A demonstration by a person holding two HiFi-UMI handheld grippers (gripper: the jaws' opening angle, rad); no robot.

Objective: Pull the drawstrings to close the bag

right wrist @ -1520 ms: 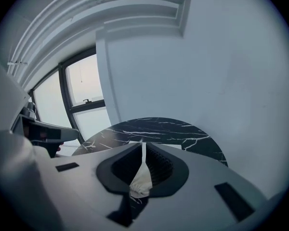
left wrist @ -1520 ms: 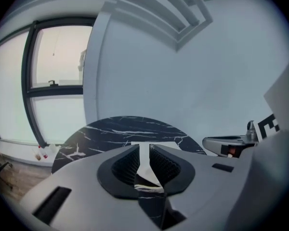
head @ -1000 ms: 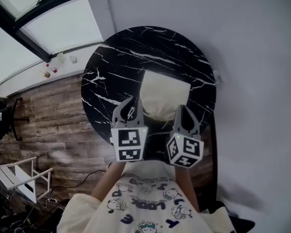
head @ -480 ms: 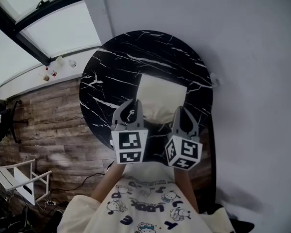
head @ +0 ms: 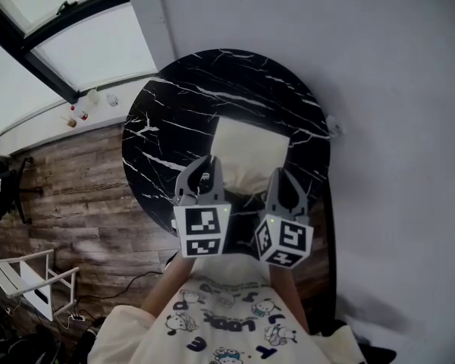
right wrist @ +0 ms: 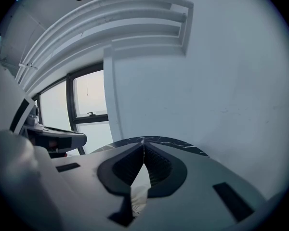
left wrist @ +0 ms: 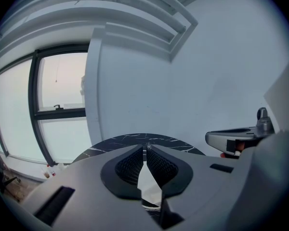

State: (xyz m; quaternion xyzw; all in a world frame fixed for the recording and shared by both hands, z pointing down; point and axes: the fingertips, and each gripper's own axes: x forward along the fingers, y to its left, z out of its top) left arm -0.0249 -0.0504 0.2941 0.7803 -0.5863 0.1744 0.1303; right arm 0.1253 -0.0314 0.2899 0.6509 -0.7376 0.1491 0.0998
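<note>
A cream cloth bag [head: 250, 152] lies flat on the round black marble table [head: 186, 101]. Both grippers hover at the bag's near edge, side by side. My left gripper [head: 205, 160] is over the bag's near left corner and its jaws meet at the tips [left wrist: 145, 148]. My right gripper [head: 281, 172] is at the near right corner, jaws also shut tip to tip [right wrist: 143, 142]. Pale cloth of the bag shows through the gap behind each pair of pads [left wrist: 147, 184] [right wrist: 139, 186]. No drawstring can be made out between either pair of jaws.
A white wall runs past the table's far and right side. Left of the table are a wooden floor [head: 76, 196], a window sill with small bottles [head: 80, 111] and a white rack [head: 30, 279]. The person's printed shirt [head: 227, 317] fills the bottom.
Both grippers stay at the bag's near edge. The right gripper's marker cube has shifted slightly left and rolled a little; the bag has not moved.
</note>
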